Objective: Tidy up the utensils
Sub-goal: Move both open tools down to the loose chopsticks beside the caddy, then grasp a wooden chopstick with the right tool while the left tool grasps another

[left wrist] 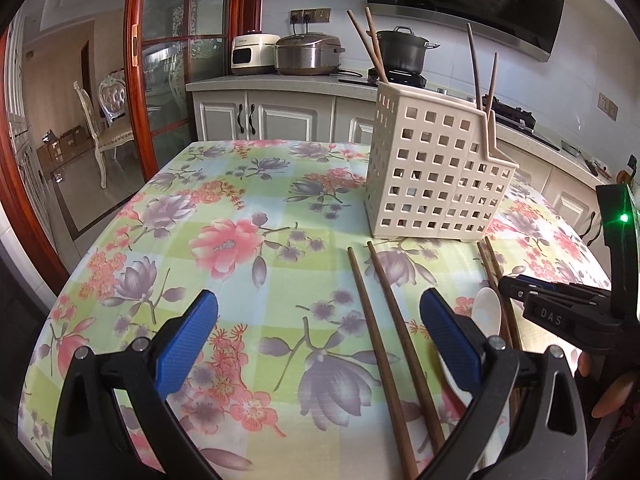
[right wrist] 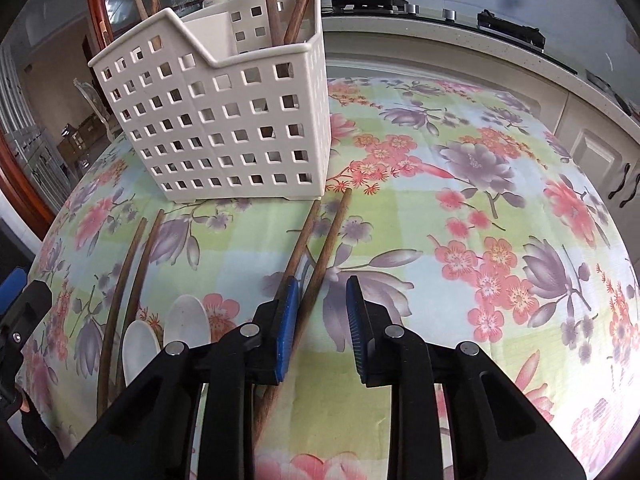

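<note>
A white perforated utensil caddy (left wrist: 436,172) (right wrist: 224,120) stands upright on the floral tablecloth with several brown chopsticks (right wrist: 272,4) in it. Two loose chopsticks (right wrist: 320,236) lie in front of it. My right gripper (right wrist: 322,312) hangs low over them, narrowly open. One stick runs between its fingers beside the left pad and the other passes under the left finger. My left gripper (left wrist: 318,320) stands wide open over a second loose pair (left wrist: 380,320) (right wrist: 128,280). Two white spoons (right wrist: 186,320) (left wrist: 488,312) lie between the pairs. In the left wrist view the right gripper (left wrist: 510,285) reaches in from the right.
The floral tablecloth (left wrist: 240,220) covers a rounded table whose far edge faces white kitchen cabinets (left wrist: 256,120). A counter behind holds cookers (left wrist: 308,54) and a pot (left wrist: 400,50). A glass sliding door with a wooden frame (left wrist: 138,80) is at the left.
</note>
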Demonstrator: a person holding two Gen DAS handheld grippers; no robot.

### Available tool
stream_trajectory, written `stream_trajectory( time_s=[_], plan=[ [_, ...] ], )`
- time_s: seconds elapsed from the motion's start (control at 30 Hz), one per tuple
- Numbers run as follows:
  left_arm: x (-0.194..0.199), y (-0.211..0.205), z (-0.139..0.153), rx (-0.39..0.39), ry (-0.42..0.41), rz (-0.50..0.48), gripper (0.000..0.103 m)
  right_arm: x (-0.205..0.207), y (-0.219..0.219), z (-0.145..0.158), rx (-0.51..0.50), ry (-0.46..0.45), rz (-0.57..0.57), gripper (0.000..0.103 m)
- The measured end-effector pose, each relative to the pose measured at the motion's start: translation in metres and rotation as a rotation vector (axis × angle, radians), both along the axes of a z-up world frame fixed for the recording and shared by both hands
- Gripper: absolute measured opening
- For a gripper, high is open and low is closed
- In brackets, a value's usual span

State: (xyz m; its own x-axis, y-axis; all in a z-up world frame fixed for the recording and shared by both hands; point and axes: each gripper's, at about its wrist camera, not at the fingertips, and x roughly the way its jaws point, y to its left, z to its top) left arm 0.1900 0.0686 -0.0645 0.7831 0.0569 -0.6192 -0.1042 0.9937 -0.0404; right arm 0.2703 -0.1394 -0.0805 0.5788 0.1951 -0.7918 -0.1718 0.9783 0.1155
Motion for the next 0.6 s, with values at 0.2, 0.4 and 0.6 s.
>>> stream_trajectory(
  time_s=[0.2, 0.4, 0.6],
  plan=[
    [0.002, -0.006, -0.003, 0.004, 0.017, -0.017, 0.098, 0.008, 0.006, -0.001, -0.049, -0.006, 0.002, 0.023],
    [0.011, -0.003, -0.012, -0.04, 0.083, -0.019, 0.097, 0.007, -0.005, -0.001, -0.05, 0.002, 0.003, 0.006],
    [0.028, -0.002, -0.025, -0.074, 0.172, -0.019, 0.079, 0.003, -0.022, -0.002, -0.014, 0.014, -0.006, 0.006]
  ],
)
